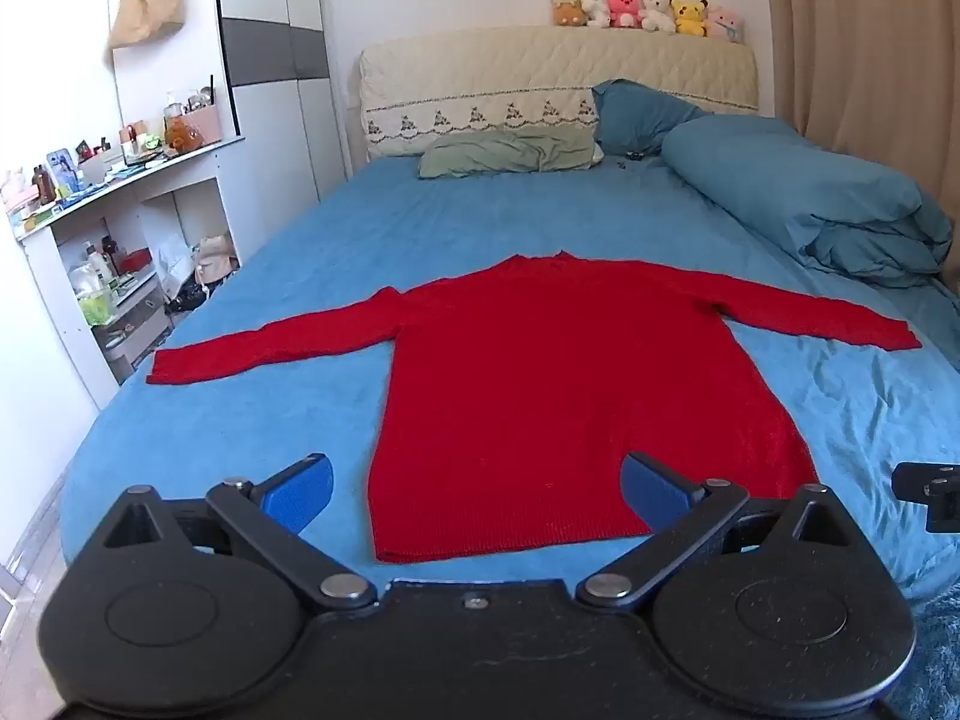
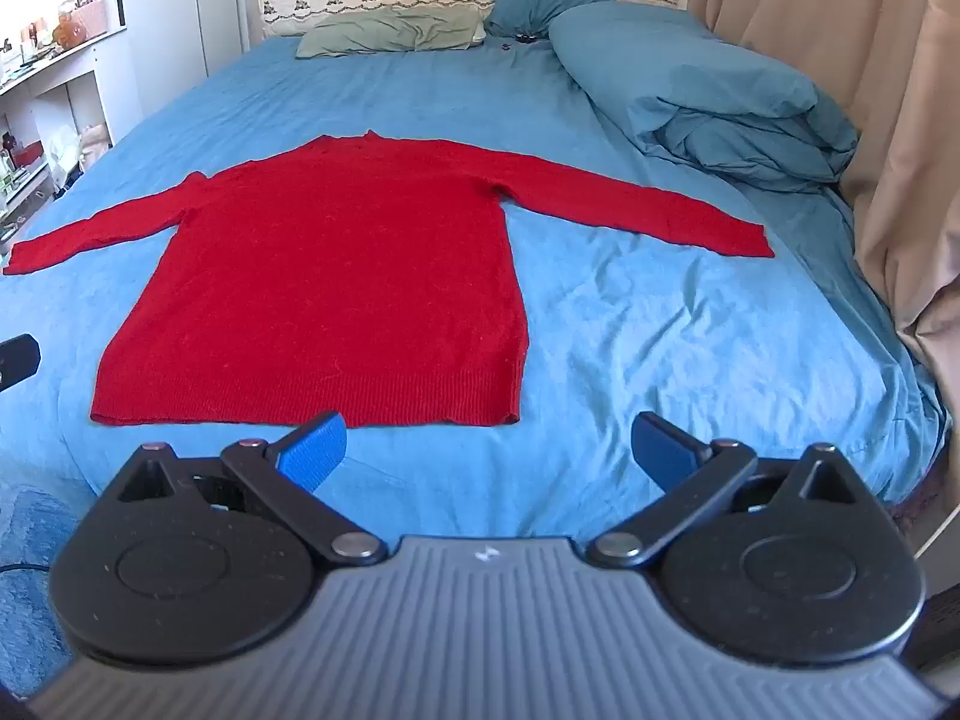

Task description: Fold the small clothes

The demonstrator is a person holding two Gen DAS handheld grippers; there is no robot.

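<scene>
Left gripper (image 1: pixel 477 489) hovers with jaws wide above the hem of the red sweater (image 1: pixel 558 384), which lies flat, sleeves spread, on the blue bed (image 1: pixel 372 228). Right gripper (image 2: pixel 489 450) is wide too, empty, near the hem.

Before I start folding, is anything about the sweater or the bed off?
Nothing stands out. The red sweater lies flat on the blue sheet, sleeves spread, hem nearest. Left gripper and right gripper are open, holding nothing.
</scene>
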